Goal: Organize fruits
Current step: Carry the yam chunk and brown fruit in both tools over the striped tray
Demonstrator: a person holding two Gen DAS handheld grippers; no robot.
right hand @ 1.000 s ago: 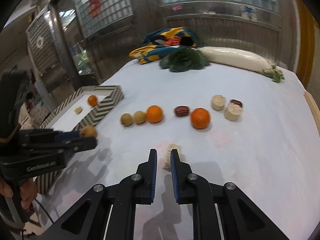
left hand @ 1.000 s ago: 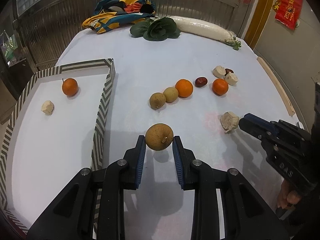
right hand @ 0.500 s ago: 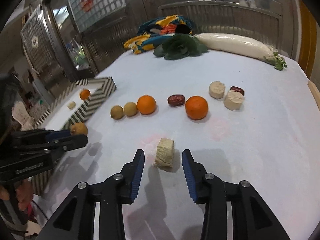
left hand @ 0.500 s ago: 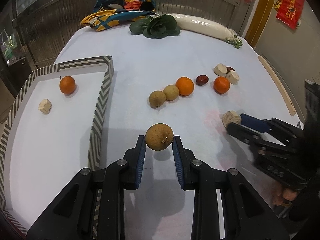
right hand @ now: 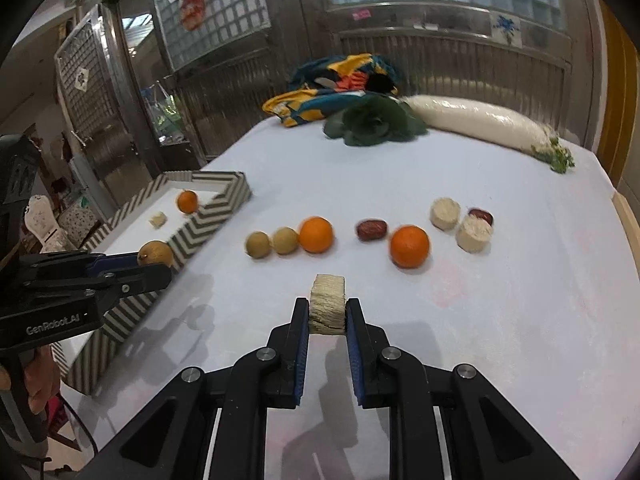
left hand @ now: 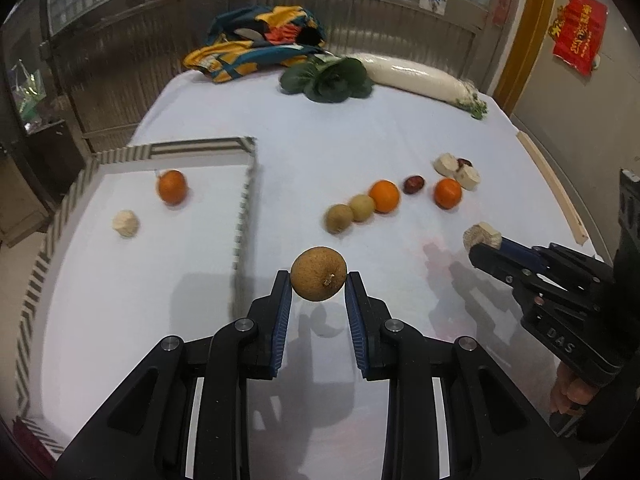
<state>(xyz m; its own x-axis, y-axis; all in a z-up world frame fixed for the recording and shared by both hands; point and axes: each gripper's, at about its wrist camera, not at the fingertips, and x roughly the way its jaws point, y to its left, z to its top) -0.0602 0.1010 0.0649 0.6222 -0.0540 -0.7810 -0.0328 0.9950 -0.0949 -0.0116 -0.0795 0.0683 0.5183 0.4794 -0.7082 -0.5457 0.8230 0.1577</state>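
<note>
Brown and rough-skinned, the round fruit [left hand: 318, 273] sits pinched between the blue pads of the left gripper [left hand: 319, 280], lifted clear of the white table [left hand: 360, 128] with its shadow thrown below. It hangs just beside the near corner of the striped tray [left hand: 245, 200], much as it did a second ago. Its little stem stub points back toward the camera and slightly down, so the stem axis runs roughly along the fingers; the fruit is too round to have a real long axis.

What has changed is on the other side. Half a second ago the right gripper [right hand: 327, 316] stood with its jaws spread around the pale fibrous chunk [right hand: 327, 307]; now they are pressed onto it, one pad against each flat side. From the left wrist view the chunk [left hand: 482, 236] looks raised off the cloth, though I cannot be sure it is fully clear. Its cut, fibrous face looks at the camera, and it stands taller than it is wide, long axis upright between the pads.

So both hands are loaded, and I judge the sorting is mid-way: an orange [left hand: 172, 187] and another pale piece [left hand: 126, 223] already lie in the tray, while two brown fruits, two oranges, two dates and two pale pieces wait on the cloth.
</note>
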